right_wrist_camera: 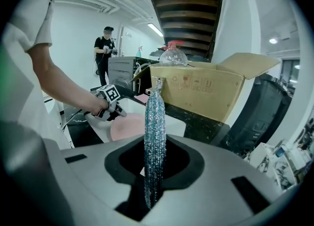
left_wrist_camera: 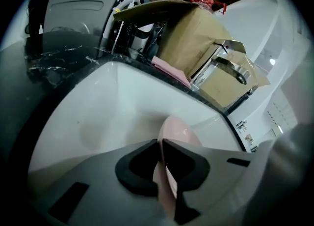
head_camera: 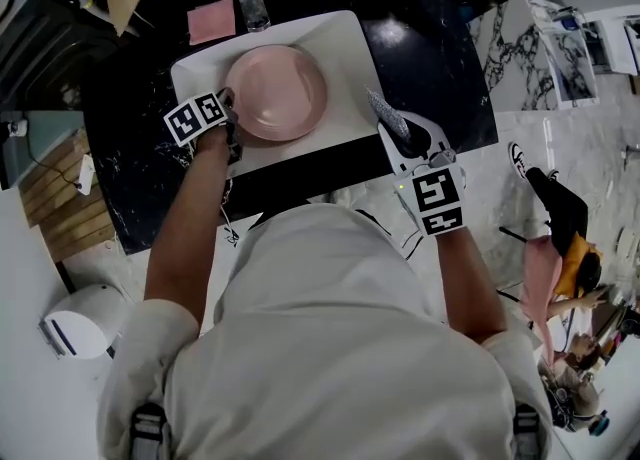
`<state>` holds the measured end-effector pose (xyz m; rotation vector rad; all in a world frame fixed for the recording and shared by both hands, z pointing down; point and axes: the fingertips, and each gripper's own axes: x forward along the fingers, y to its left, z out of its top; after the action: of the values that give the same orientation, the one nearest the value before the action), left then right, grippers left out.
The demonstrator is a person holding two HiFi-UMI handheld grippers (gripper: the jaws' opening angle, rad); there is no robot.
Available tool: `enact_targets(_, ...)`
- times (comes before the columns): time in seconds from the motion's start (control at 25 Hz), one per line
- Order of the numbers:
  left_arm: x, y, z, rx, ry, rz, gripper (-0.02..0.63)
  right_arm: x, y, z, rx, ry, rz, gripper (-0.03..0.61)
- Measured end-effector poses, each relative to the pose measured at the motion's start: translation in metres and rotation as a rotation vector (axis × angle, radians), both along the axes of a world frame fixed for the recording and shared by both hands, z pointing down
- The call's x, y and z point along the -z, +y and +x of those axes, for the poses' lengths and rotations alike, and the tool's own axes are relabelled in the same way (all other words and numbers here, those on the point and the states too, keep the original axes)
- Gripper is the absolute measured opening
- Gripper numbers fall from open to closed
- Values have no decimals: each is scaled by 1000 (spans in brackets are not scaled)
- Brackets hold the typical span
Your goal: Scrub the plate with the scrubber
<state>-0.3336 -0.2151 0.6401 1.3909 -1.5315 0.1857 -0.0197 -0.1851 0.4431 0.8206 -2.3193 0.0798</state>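
In the head view the person's shoulders hide the near part of the black counter (head_camera: 440, 78), and a marker cube covers most of the left gripper (head_camera: 229, 116). Its own view shows the jaws clenched on the rim of the pink plate (head_camera: 277, 93), at the plate's left side, in the white sink (head_camera: 350, 46). The right gripper (right_wrist_camera: 154, 168) grasps the glittering scrubber (right_wrist_camera: 155, 122) tightly, right of the plate and apart from it.
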Motion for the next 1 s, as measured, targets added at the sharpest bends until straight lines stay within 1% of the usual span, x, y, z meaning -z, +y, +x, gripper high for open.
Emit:
enact_targets(0.12,-11,-2,-4,-10,-23,-25,26,-3,0,-6,-4,8,-10,76)
enact_targets(0.4,-30,-4,-6,-83,-107,-87,15,-10,-1,-25,-10,23,-33,76)
enact_targets(0.52,-34,-5,-6,-104,-129,-104,12,-12,-1,-32,-16,26,-38,76)
enact_targets(0.64,-35,-7,-4,-123,-160,-115,23,-13,-1,-37,-24,30,-44,77)
enact_targets(0.84,-25,-14,-4,-163,-239,-80,94,-15,0,-45,-46,29,-51,77)
enact_targets(1.0,-15,-18,-7,-177,-244,-27,107,-18,3,-52,-57,30,-50,77)
